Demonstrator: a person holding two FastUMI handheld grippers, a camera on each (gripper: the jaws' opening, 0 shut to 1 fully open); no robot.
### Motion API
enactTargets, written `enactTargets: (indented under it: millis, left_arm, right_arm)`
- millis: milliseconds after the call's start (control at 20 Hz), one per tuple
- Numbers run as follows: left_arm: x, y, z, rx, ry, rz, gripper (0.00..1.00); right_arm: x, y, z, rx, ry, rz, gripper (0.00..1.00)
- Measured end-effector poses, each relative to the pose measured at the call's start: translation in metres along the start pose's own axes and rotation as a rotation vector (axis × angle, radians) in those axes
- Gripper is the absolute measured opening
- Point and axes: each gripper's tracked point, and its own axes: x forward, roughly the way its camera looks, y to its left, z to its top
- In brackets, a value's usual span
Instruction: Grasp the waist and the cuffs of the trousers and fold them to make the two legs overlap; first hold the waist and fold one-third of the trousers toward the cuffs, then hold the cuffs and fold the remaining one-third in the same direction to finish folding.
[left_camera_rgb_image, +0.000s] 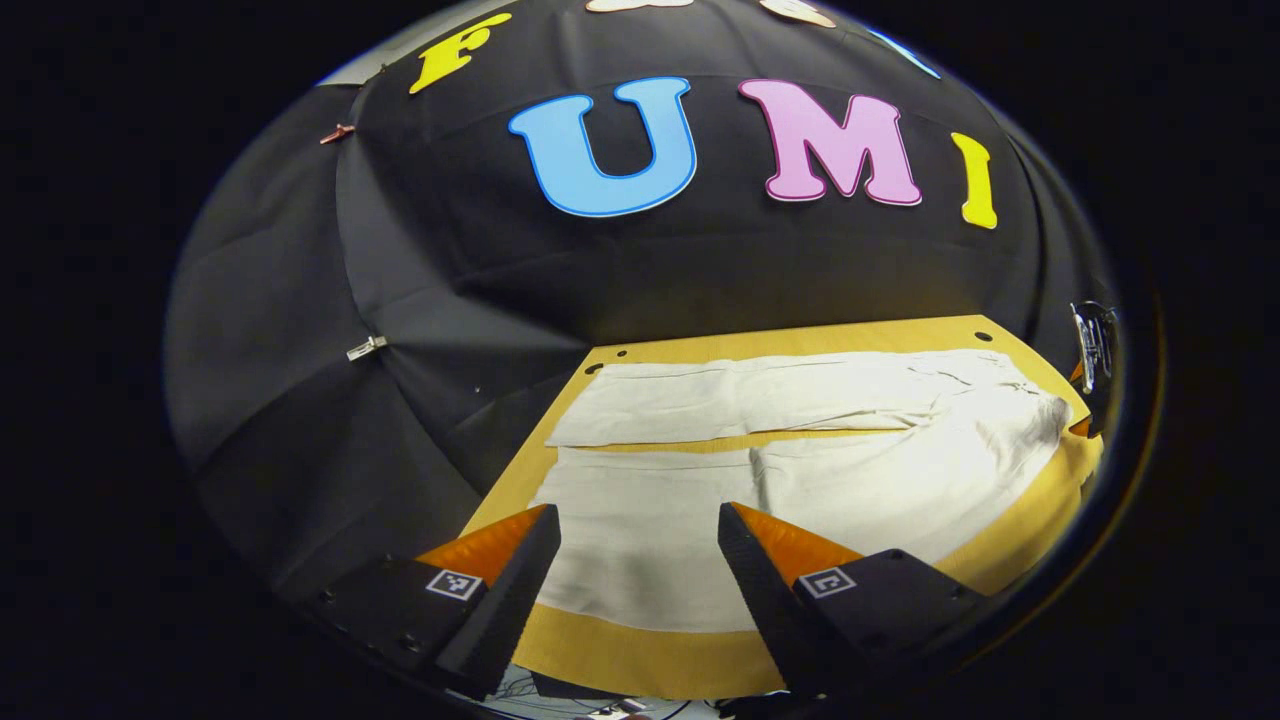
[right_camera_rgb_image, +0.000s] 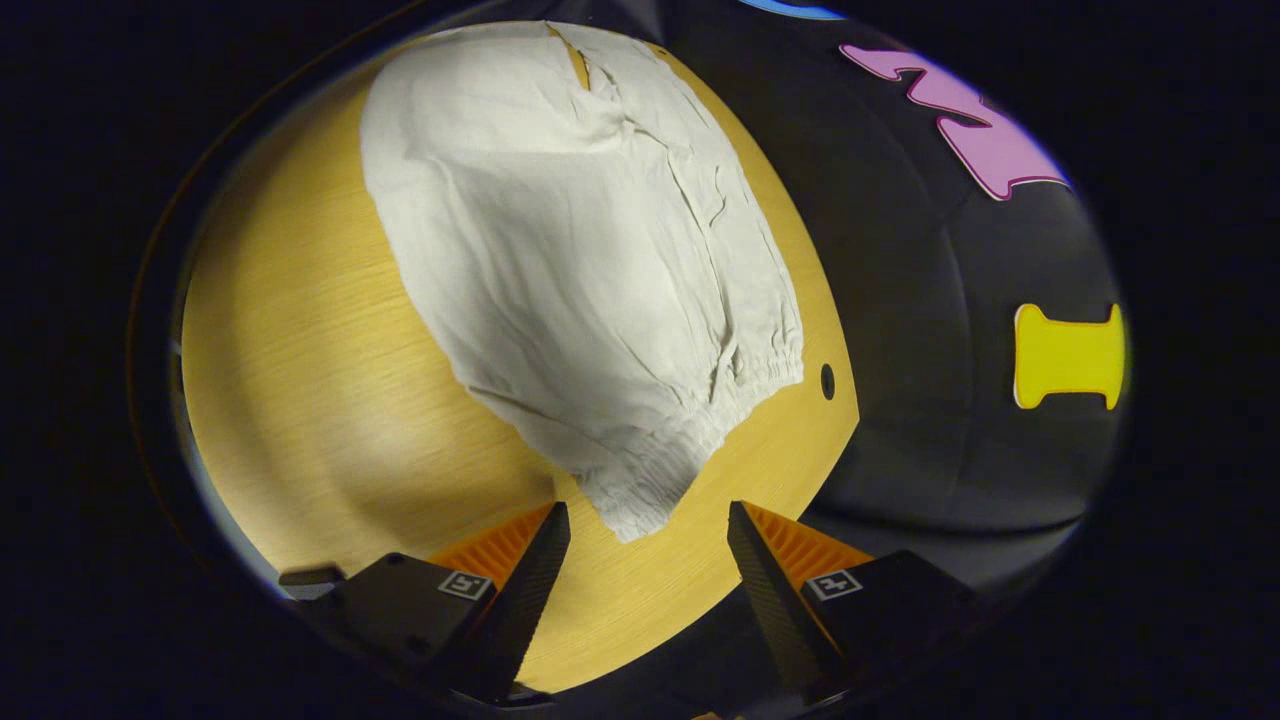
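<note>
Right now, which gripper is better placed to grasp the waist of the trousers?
Right gripper: open, the white cloth trousers' gathered waist corner lies just ahead. Left gripper faces the leg end.

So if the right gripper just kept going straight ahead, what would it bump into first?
Probably the trousers' waist: that gathered corner lies just ahead of the open right gripper, between its fingers. Depth is unclear, so it might touch the table first.

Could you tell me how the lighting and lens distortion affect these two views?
Left gripper view: fisheye bends the table's edges; the trousers are evenly lit and sharp. Right gripper view: the elastic waistband is crisp, with soft shadow on the wood beside it.
</note>
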Motion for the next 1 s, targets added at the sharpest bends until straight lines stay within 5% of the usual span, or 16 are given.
enactTargets:
  millis: [200, 550, 750, 850, 950, 1000]
  left_arm:
    - [0.002, 0.002, -0.006, -0.015, 0.027, 0.022, 0.99]
    - [0.005, 0.014, -0.020, -0.033, 0.065, 0.072, 0.99]
    - [0.007, 0.042, -0.049, -0.067, 0.137, 0.151, 0.99]
    - [0.008, 0.062, -0.062, -0.049, 0.161, 0.183, 0.99]
    - [0.007, 0.079, -0.069, -0.021, 0.175, 0.206, 0.99]
    - [0.007, 0.086, -0.069, -0.009, 0.178, 0.212, 0.99]
  right_arm:
    - [0.010, 0.013, 0.013, -0.089, -0.031, 0.031, 0.98]
    - [0.033, 0.001, 0.036, -0.182, -0.035, -0.040, 1.00]
    - [0.041, 0.000, 0.038, -0.174, -0.021, -0.030, 0.92]
    - [0.041, 0.001, 0.040, -0.187, -0.017, -0.033, 0.76]
    - [0.043, 0.009, 0.037, -0.186, -0.003, 0.003, 0.71]
    - [0.045, 0.011, 0.036, -0.194, 0.007, 0.005, 0.59]
